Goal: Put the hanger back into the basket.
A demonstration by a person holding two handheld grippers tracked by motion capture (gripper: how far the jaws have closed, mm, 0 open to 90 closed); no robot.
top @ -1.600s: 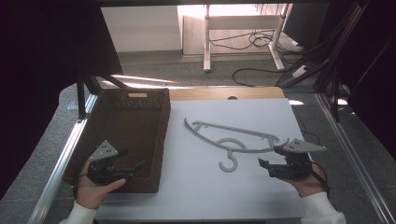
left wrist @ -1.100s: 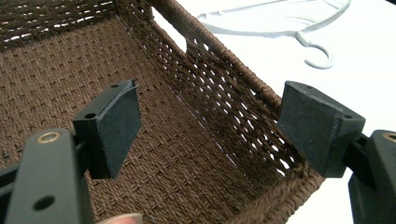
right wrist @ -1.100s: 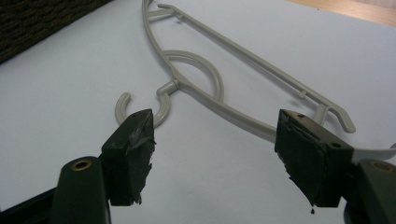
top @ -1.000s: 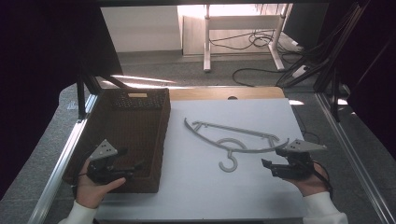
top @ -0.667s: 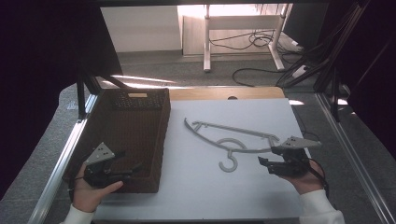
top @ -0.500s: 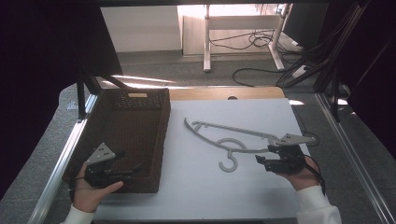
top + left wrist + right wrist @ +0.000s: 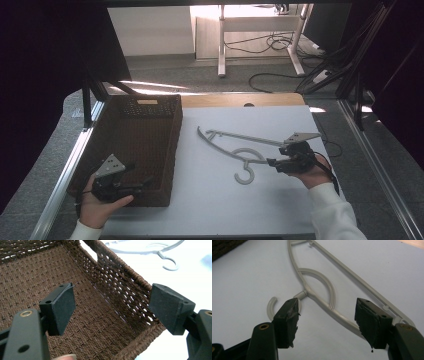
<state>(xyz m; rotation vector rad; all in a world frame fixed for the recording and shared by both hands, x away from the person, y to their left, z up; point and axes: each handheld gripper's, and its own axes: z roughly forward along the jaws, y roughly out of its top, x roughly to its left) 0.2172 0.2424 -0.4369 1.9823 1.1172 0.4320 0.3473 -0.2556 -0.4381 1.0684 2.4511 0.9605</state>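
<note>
Hanger: a pale grey plastic clothes hanger, lying flat on the white table top just beside the right-hand long wall of the basket, apart from it. The hook curls toward the person's edge of the table; the two shoulder bars spread away on the far side, one tip reaching toward the basket's upper corner. In the right gripper view the hanger shows a curved brace joining hook stem and lower bar.

Right gripper: held by the right hand, on the side of the hanger away from the basket, pointing toward the basket and low over the table. Its jaws have just been closing a little yet stand wide, straddling the lower bar near the hook stem; the right gripper view shows a clear gap between each pad and the plastic, so nothing is clamped.

Left gripper: held by the left hand at the basket's near end, over its interior. In the left gripper view the jaws are spread wide with only the woven floor and side wall of the basket behind them; nothing is between the pads.

Basket: dark brown woven, rectangular, on the left part of the table.
</note>
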